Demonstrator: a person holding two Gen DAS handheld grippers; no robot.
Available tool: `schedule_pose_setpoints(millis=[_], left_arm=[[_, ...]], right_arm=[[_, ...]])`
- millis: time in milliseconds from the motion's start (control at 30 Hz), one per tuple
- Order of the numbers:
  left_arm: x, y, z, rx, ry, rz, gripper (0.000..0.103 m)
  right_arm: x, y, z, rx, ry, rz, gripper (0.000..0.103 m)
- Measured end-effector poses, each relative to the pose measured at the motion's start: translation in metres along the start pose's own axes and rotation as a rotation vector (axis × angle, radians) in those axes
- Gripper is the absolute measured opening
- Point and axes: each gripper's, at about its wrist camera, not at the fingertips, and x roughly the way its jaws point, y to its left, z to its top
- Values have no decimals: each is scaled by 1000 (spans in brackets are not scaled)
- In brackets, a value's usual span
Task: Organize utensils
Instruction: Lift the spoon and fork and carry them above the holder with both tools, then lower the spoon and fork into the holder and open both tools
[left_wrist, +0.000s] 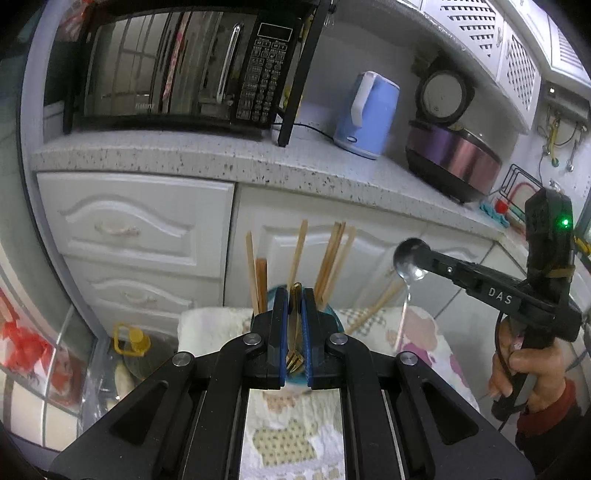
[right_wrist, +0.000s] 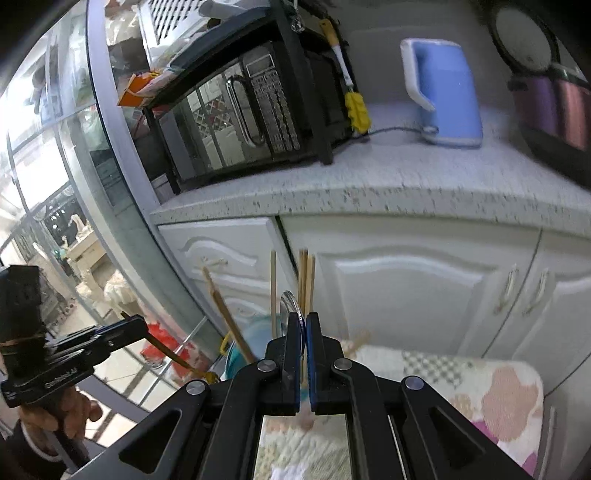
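Observation:
In the left wrist view my left gripper (left_wrist: 294, 299) is shut on a gold fork (left_wrist: 294, 354), tines toward the camera and handle pointing away. Just behind it stands a blue holder (left_wrist: 275, 295) with several wooden chopsticks (left_wrist: 332, 254) sticking up. To the right, my right gripper (left_wrist: 424, 258) is shut on a silver spoon (left_wrist: 408, 256) at its bowl, the handle hanging down. In the right wrist view the right gripper (right_wrist: 303, 321) pinches the spoon (right_wrist: 288, 306) edge-on above the chopsticks (right_wrist: 306, 280) and holder (right_wrist: 255, 336). The left gripper (right_wrist: 142, 325) at the left carries the fork (right_wrist: 173, 356), which hangs down.
A flowered quilted cloth (left_wrist: 424, 332) covers the surface under the holder. Behind are white cabinet doors (right_wrist: 406, 288) and a speckled countertop (left_wrist: 221, 155) with a microwave (left_wrist: 177, 70), a blue kettle (left_wrist: 365, 114) and a rice cooker (left_wrist: 450, 155). A yellow-capped bottle (left_wrist: 135, 343) stands low at the left.

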Motion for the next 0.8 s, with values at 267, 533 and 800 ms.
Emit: schedule_pose_setpoints(millis=[267, 533, 800], left_arm=[[30, -11, -2, 71, 3, 71, 6], [56, -3, -13, 56, 42, 99, 6], [72, -2, -25, 52, 72, 118, 6]], right_arm=[[28, 9, 14, -35, -55, -76, 2], [57, 15, 5, -86, -72, -166, 2], [66, 16, -7, -98, -87, -193, 2]])
